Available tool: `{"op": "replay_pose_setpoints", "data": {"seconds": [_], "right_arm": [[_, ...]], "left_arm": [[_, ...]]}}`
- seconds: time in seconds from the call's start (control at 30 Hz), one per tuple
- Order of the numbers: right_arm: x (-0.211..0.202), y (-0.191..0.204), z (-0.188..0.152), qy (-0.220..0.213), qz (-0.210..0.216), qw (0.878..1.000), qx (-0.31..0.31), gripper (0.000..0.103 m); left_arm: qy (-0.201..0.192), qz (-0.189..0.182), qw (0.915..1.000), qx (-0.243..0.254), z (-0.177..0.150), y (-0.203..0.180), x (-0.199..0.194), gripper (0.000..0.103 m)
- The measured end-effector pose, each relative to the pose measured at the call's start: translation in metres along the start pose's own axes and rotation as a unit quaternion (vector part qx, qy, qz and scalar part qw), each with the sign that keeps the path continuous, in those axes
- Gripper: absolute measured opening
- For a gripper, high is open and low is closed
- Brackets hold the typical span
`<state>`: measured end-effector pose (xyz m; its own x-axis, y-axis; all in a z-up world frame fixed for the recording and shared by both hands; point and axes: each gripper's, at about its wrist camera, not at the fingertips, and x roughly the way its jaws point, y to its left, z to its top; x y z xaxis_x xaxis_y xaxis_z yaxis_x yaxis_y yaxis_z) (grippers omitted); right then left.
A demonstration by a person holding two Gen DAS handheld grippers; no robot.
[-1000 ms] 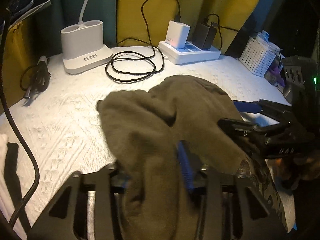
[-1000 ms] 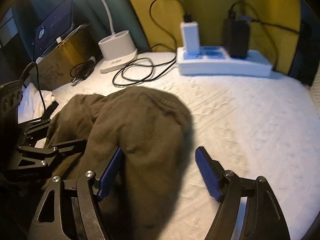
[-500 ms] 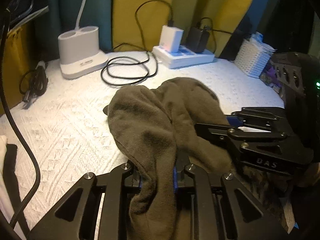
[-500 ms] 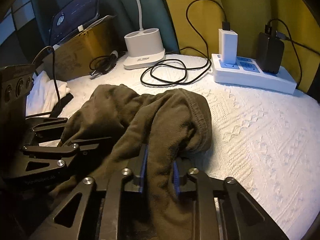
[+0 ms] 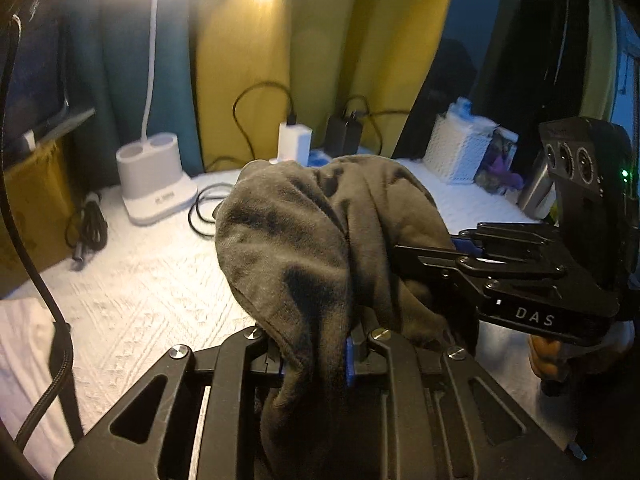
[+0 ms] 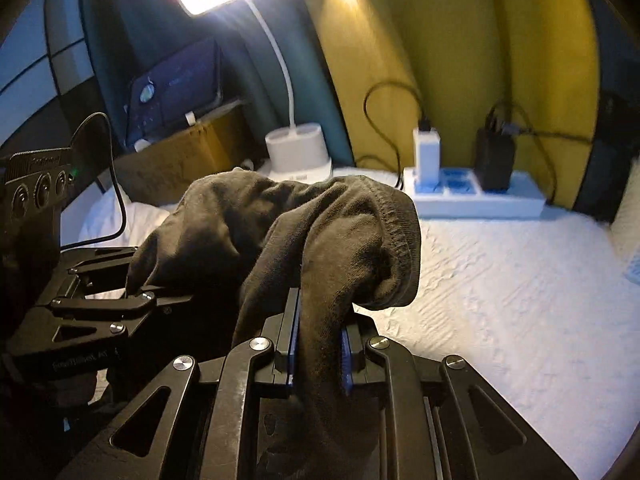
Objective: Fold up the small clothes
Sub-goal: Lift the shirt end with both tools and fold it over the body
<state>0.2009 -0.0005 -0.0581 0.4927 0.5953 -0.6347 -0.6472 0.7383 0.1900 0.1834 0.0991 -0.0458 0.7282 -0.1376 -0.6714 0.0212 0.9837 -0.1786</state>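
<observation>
A dark olive-brown garment (image 5: 320, 240) is bunched and held up above the white textured table cover (image 5: 140, 292). My left gripper (image 5: 314, 360) is shut on one part of it near the bottom of the left wrist view. My right gripper (image 6: 320, 344) is shut on another part of the garment (image 6: 320, 232), next to a stitched hem. Each gripper shows in the other's view: the right one (image 5: 460, 252) at the right, the left one (image 6: 132, 296) at the left. The cloth hangs in folds between them.
At the back stand a white lamp base (image 5: 156, 184), a coiled black cable (image 5: 204, 212), a white power strip with chargers (image 6: 472, 196) and a white basket (image 5: 456, 152). Yellow and teal curtains hang behind. A black cable (image 5: 32, 280) hangs at the left.
Both grippers closed on the garment, the right one from wide open, and lifted it off the table. The cloth now hangs bunched in the air between them.
</observation>
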Motion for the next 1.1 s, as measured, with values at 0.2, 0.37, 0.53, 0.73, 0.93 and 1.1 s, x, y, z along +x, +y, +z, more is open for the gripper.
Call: {"op": "replay_pose_setpoints", "data": {"seconds": [0.2,0.37,0.53,0.73,0.93,1.1], "right_arm": [[-0.043,0.019,-0.001,-0.036,-0.014,0.999,-0.015,0.016],[-0.075,0.037,-0.002,-0.063,-0.016,0.997,-0.027,0.016],[-0.098,0.054,-0.004,-0.085,-0.020,0.995,-0.039,0.016],[-0.129,0.077,-0.006,-0.116,-0.026,0.991,-0.057,0.016],[-0.161,0.101,-0.007,-0.149,-0.032,0.985,-0.080,0.015],[-0.185,0.121,-0.006,-0.173,-0.034,0.979,-0.099,0.015]], "left_arm": [[-0.028,0.018,0.9994,0.006,0.001,-0.014,-0.028,0.018],[-0.048,0.033,0.9983,-0.003,-0.001,-0.021,-0.050,0.018],[-0.076,0.036,0.9964,-0.002,-0.006,-0.028,-0.076,0.018],[-0.108,0.037,0.9934,0.009,-0.009,-0.038,-0.109,0.017],[-0.140,0.039,0.9892,0.018,-0.010,-0.046,-0.142,0.017],[-0.169,0.039,0.9845,0.024,-0.010,-0.051,-0.169,0.017]]}}
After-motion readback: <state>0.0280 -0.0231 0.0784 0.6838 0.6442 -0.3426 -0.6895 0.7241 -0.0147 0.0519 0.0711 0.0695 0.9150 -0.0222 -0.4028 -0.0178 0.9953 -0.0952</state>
